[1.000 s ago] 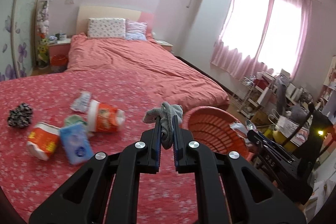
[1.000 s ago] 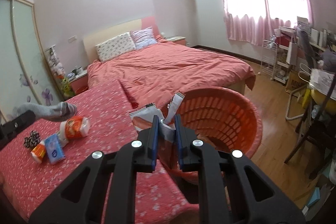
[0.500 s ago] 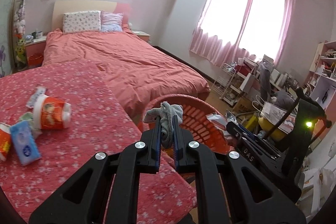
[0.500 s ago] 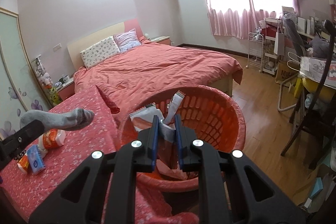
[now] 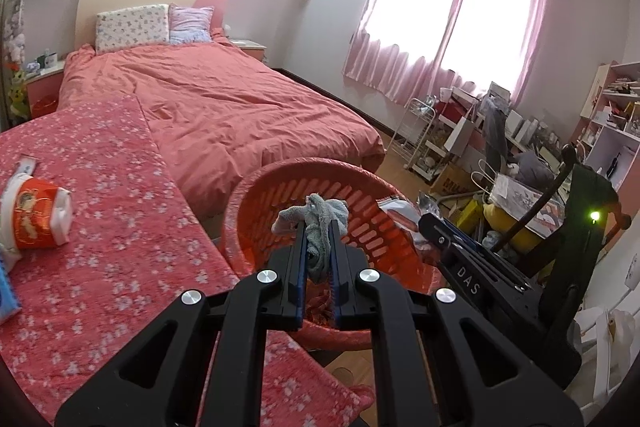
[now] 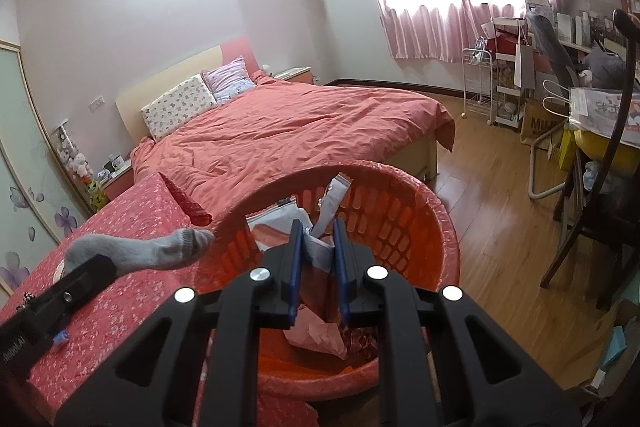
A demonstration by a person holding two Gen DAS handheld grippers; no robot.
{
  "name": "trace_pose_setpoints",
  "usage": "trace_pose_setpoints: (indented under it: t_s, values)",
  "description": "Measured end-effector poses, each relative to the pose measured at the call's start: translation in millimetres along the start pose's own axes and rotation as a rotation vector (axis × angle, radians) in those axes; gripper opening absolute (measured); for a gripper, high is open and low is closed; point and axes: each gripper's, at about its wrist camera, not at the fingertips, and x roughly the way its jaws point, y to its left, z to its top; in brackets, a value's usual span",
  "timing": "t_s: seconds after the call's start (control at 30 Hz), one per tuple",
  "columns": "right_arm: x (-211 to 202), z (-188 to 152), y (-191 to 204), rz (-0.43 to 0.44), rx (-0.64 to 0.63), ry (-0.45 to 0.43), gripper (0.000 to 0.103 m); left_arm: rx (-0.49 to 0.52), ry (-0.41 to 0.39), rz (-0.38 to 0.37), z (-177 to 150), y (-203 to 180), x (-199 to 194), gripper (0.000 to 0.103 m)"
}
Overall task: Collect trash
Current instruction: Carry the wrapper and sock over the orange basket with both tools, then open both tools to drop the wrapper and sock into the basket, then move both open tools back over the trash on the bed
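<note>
My left gripper [image 5: 318, 227] is shut on a grey sock [image 5: 320, 217] and hangs over the near rim of the orange laundry basket [image 5: 256, 203]. From the right wrist view the same sock [image 6: 160, 249] sticks out over the flowered table toward the basket [image 6: 424, 227]. My right gripper [image 6: 316, 231] is shut on a white and red plastic wrapper [image 6: 280, 227] above the basket's opening. Pink crumpled paper [image 6: 320, 335] lies at the basket's bottom. An orange and white tissue pack [image 5: 36, 219] lies on the red flowered tablecloth [image 5: 120, 247].
A bed with a pink quilt [image 5: 240, 107] lies behind the basket. At the right stand a cluttered desk [image 5: 520, 195], a white wire rack [image 6: 478, 83] and a dark chair [image 6: 592, 227] on the wood floor. A blue pack [image 5: 6, 291] lies at the table's left edge.
Both grippers have moved right and down from over the table to above the basket, each keeping its hold. The table litter has slid toward the left edge of the views.
</note>
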Motion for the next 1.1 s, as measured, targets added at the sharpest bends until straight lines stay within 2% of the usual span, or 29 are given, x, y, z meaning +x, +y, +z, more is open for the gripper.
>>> trace_pose_setpoints:
  t_s: [0.43, 0.6, 0.67, 0.73, 0.9, 1.1]
  values:
    - [24.5, -1.5, -12.7, 0.027, 0.048, 0.033, 0.017, -0.009, 0.060, -0.007, -0.1, 0.2, 35.7, 0.009]
    - [31.7, -1.5, -14.6, 0.045, 0.059, 0.055, 0.032, -0.026, 0.107, -0.009, -0.8, 2.7, 49.5, 0.011]
    - [34.4, -1.2, -16.1, 0.040, 0.064, 0.060, 0.033, -0.036, 0.128, -0.002, -2.5, 5.6, 54.2, 0.019]
    - [34.8, -2.8, -17.7, 0.035, 0.067, 0.065, 0.034, -0.046, 0.133, 0.012, -3.7, 9.1, 55.5, 0.035]
    - [35.4, -2.5, -17.4, 0.030, 0.057, 0.077, 0.043, -0.055, 0.124, 0.051, -5.5, 17.4, 48.9, 0.043]
    - [25.6, -0.4, -13.3, 0.037, 0.045, 0.064, 0.047, -0.070, 0.107, 0.090, -2.1, 32.4, 33.0, 0.044]
